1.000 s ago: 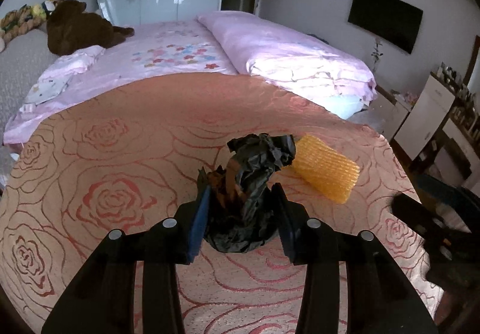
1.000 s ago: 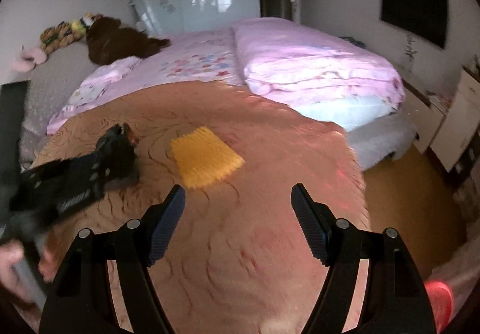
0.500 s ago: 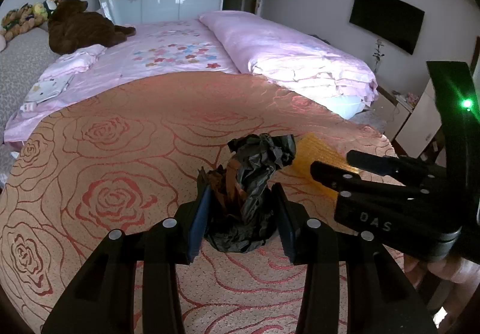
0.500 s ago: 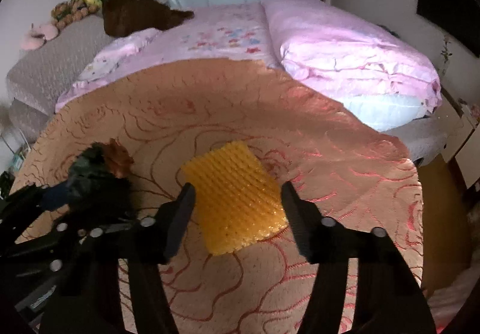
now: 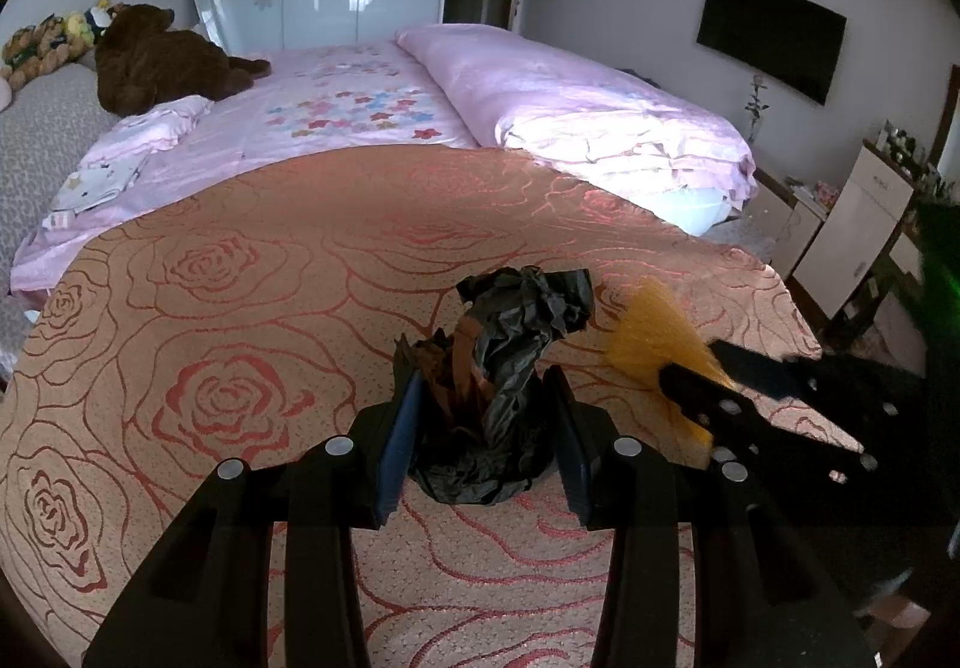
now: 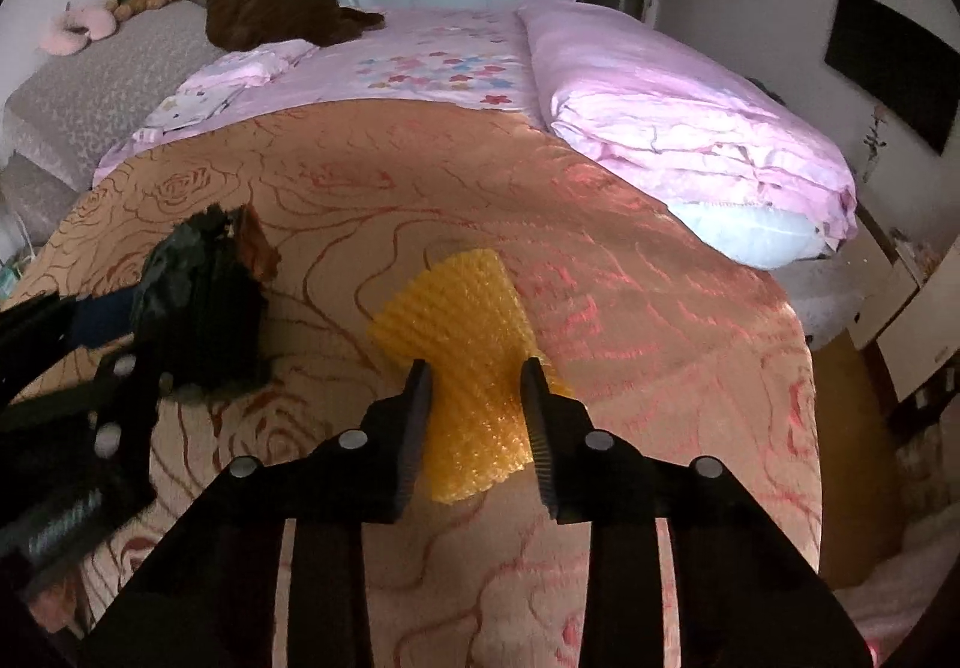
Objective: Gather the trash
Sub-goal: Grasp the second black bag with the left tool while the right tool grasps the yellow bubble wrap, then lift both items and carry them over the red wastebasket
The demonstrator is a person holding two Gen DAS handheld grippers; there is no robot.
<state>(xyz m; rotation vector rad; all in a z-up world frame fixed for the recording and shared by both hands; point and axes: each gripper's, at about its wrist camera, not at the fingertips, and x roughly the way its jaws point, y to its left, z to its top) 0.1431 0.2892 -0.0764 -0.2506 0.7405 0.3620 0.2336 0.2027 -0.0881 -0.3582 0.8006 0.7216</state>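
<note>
1. The table (image 5: 252,308) lies bare across its left half and toward its far edge, with open passage there.
2. Near the right edge, the black bag (image 5: 498,398) and the yellow wrap (image 6: 462,344) sit close, leaving only a narrow gap.
3. The right gripper (image 6: 477,422) fills the right-edge approach to the bag.
4. The bed (image 5: 420,122) borders the far edge.

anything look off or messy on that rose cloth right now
Two bits of litter: a crumpled black bag squeezed in the left hand-held gripper, and yellow foam netting pinched into a waist by the right hand-held gripper. Nothing spilled.
</note>
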